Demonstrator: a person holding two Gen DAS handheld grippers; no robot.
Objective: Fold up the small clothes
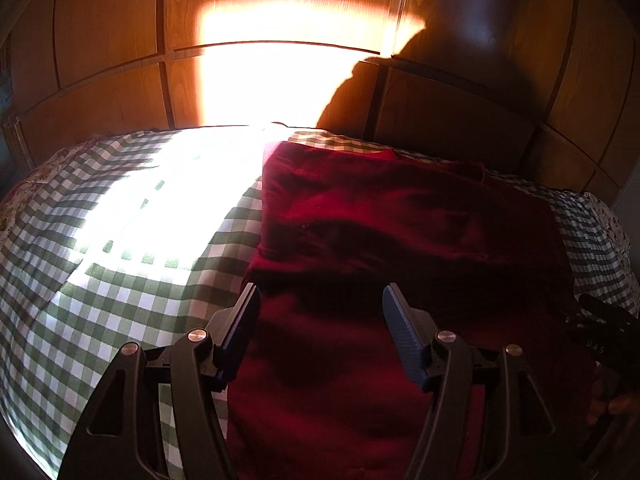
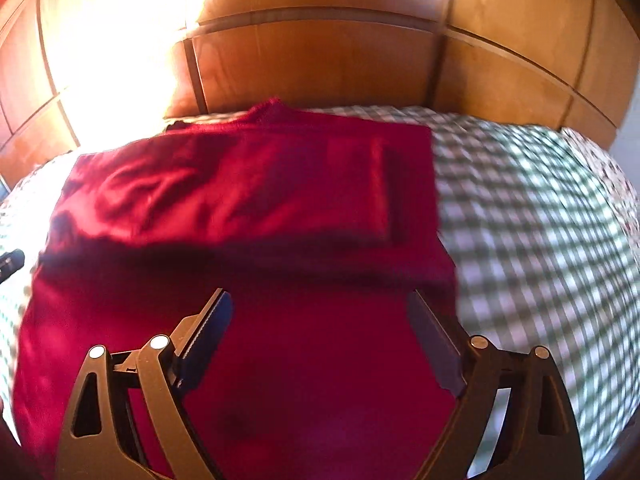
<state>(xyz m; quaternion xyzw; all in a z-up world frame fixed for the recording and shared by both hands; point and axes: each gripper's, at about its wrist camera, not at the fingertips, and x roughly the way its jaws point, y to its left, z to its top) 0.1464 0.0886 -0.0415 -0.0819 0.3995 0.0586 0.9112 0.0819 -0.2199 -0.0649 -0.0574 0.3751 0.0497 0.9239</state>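
Note:
A dark red garment (image 1: 400, 232) lies flat on the green-and-white checked bed cover (image 1: 120, 248), its sides folded inward. My left gripper (image 1: 320, 296) is open and empty, hovering over the garment's near left part. In the right wrist view the same red garment (image 2: 248, 208) fills the middle, with its neckline toward the headboard. My right gripper (image 2: 320, 300) is open and empty above the garment's near right part. The right gripper's body shows at the left wrist view's right edge (image 1: 608, 332).
A wooden panelled headboard (image 1: 280, 60) stands behind the bed, with a bright sun patch on it and on the cover. Checked cover (image 2: 540, 220) extends to the right of the garment. The left gripper's tip shows at the far left (image 2: 10, 262).

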